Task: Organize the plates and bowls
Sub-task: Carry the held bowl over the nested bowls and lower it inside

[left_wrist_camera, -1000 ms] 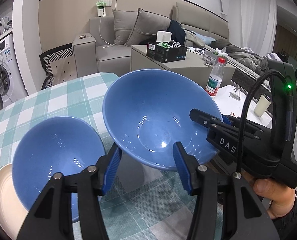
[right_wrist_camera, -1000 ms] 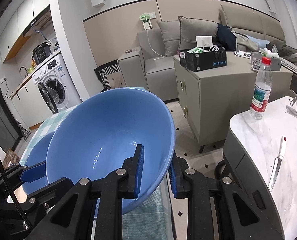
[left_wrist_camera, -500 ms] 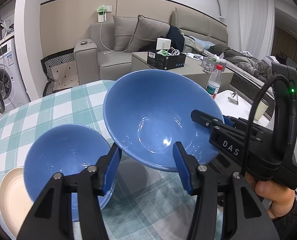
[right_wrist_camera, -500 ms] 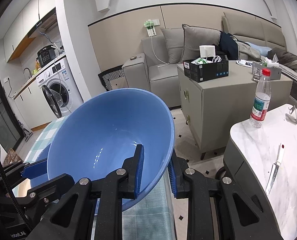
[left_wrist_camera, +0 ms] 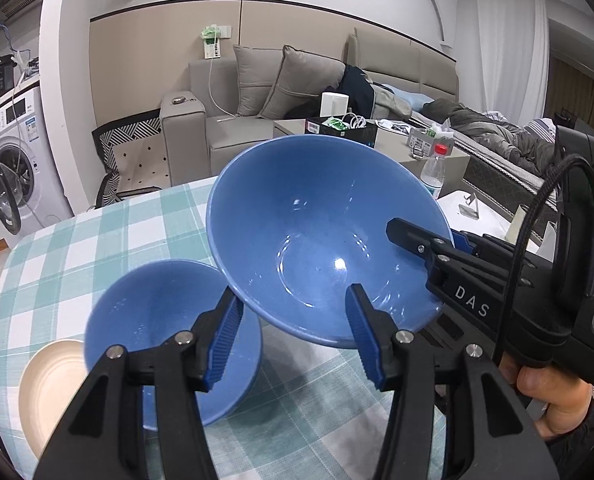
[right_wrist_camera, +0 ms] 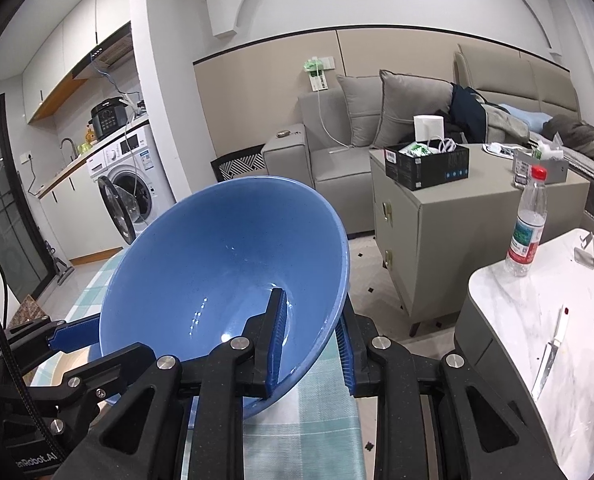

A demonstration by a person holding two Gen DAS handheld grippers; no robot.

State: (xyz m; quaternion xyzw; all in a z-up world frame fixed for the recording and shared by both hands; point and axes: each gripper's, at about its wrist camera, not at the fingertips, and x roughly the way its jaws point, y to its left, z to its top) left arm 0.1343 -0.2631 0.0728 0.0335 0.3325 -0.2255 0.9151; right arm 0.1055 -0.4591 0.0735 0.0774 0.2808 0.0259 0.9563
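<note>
Starting nearest the cameras, we note the right hand-held gripper (right_wrist_camera: 311, 338) clamped narrowly on the rim of the large blue bowl (right_wrist_camera: 217, 276), one pad inside the wall and one outside. That bowl is tilted and held clear above the worktop (left_wrist_camera: 97, 232), which carries a green-and-white checked cloth. The left hand-held gripper (left_wrist_camera: 293, 336) stands part open with nothing between its pads; in its view the large bowl lies just beyond its fingertips, and we cannot tell whether they touch it. Below and to the left, a smaller blue bowl (left_wrist_camera: 153, 320) sits on the cloth, overlapping a cream plate (left_wrist_camera: 51, 384) near the worktop's edge. To the right, a water bottle (right_wrist_camera: 525, 224) and a knife (right_wrist_camera: 551, 356) rest on a white marble side table (right_wrist_camera: 537, 300). Further back we record a grey sofa (right_wrist_camera: 337, 156) and a washing machine (right_wrist_camera: 131, 184).
</note>
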